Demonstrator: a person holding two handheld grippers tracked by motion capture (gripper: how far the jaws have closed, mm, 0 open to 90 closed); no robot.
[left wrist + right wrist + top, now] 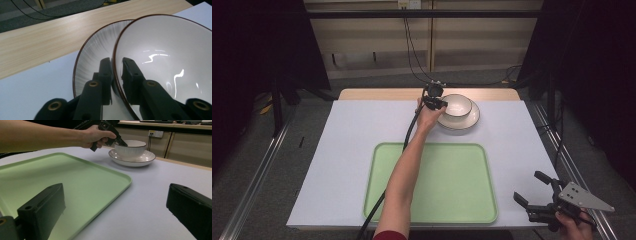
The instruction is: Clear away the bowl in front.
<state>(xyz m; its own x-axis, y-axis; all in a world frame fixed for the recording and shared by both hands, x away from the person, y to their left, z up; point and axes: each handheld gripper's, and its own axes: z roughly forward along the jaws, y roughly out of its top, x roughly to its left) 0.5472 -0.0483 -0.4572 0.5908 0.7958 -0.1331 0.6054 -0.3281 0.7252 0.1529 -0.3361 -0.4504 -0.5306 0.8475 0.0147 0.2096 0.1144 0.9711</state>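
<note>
A white bowl [457,104] with a dark rim sits on a white plate [469,120] at the far middle of the table. My left gripper [442,103] is shut on the bowl's left rim. In the left gripper view one jaw stands inside the bowl [165,57] and the other outside, over the ribbed plate [95,52], with the rim pinched at my left gripper [117,61]. From the right gripper view the bowl [131,148], plate [147,158] and left gripper [122,143] are seen far off. My right gripper [528,189] rests open at the near right corner, its jaws wide apart around my right gripper [113,202].
A light green tray [452,185] lies at the near middle on the pale mat [352,135]. The wooden table edge [382,94] runs behind the plate. A black cable [409,135] trails along the left forearm. Metal rails flank the table.
</note>
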